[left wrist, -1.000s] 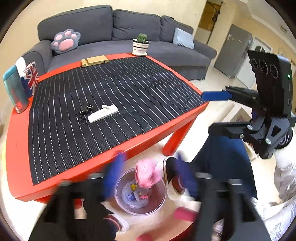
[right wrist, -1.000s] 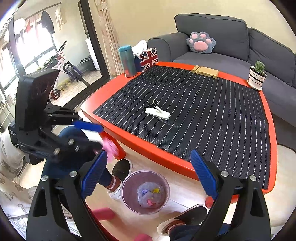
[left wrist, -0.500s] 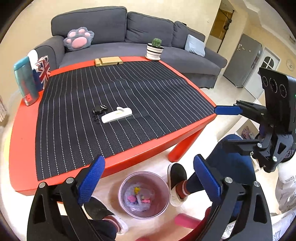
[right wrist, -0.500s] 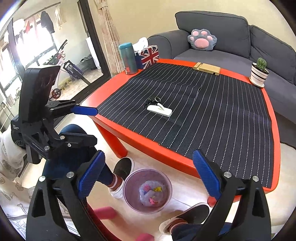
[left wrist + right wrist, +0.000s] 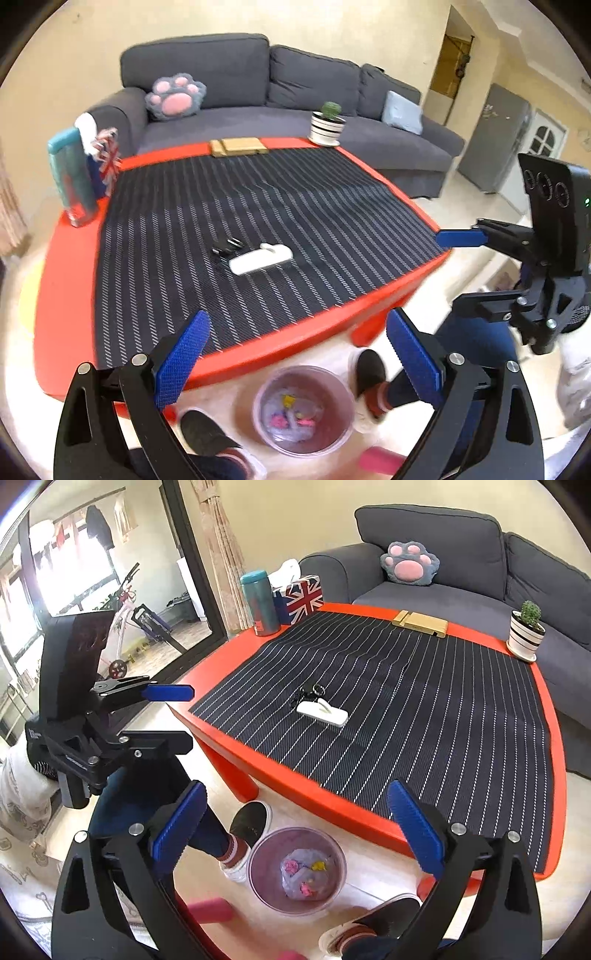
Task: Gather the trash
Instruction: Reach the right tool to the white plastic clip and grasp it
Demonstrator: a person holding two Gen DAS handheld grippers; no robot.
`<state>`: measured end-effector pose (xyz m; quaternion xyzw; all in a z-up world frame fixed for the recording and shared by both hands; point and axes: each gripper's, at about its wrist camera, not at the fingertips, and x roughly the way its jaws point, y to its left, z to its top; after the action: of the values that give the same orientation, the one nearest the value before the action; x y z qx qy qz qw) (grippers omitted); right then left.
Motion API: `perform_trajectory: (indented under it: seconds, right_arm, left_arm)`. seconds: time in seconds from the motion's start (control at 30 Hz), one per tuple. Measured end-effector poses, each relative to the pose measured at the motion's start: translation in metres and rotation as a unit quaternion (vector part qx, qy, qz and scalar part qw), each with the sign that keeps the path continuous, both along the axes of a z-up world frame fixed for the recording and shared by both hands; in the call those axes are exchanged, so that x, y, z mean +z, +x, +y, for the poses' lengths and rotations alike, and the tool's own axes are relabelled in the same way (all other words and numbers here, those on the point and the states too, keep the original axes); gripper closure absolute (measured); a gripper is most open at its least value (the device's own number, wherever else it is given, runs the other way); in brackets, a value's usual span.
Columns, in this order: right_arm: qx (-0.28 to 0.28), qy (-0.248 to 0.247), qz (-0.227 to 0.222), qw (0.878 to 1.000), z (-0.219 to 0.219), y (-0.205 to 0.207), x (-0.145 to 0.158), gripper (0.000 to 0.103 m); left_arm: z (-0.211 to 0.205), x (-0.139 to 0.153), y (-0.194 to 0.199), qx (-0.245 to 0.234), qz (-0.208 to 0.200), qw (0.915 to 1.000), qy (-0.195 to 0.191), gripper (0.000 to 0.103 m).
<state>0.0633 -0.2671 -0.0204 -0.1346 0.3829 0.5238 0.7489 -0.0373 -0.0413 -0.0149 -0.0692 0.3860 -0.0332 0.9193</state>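
Note:
A clear round trash bin point(image 5: 301, 408) stands on the floor by the red table's front edge, with crumpled pink, yellow and pale trash inside; it also shows in the right wrist view point(image 5: 297, 869). My left gripper point(image 5: 295, 360) is open and empty above the bin. My right gripper point(image 5: 295, 830) is open and empty, also above the bin. Each gripper shows in the other's view, the right point(image 5: 461, 238) and the left point(image 5: 168, 693). A white handled object point(image 5: 260, 256) and a small black item point(image 5: 226, 246) lie on the striped mat.
The red table point(image 5: 229, 657) carries a black striped mat point(image 5: 406, 701), a teal bottle point(image 5: 260, 603), a Union Jack tissue box point(image 5: 301, 598), a wooden block point(image 5: 421, 622) and a potted cactus point(image 5: 526, 633). A grey sofa point(image 5: 295, 96) stands behind. The person's feet point(image 5: 249, 821) flank the bin.
A pink piece of trash that was between my left fingers a second ago has dropped into the bin. My left gripper has risen and tilted up toward the table. The right gripper barely moved.

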Motion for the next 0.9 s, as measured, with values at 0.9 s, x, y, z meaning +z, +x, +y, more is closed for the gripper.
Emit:
perform_trajectory:
  seconds: [0.9]
  right_arm:
    - [0.153, -0.14, -0.051, 0.977, 0.141, 0.077, -0.025, 0.006]
  left_arm:
    - [0.065, 0.004, 0.025, 0.067, -0.002, 0.9977, 0.006, 0.009]
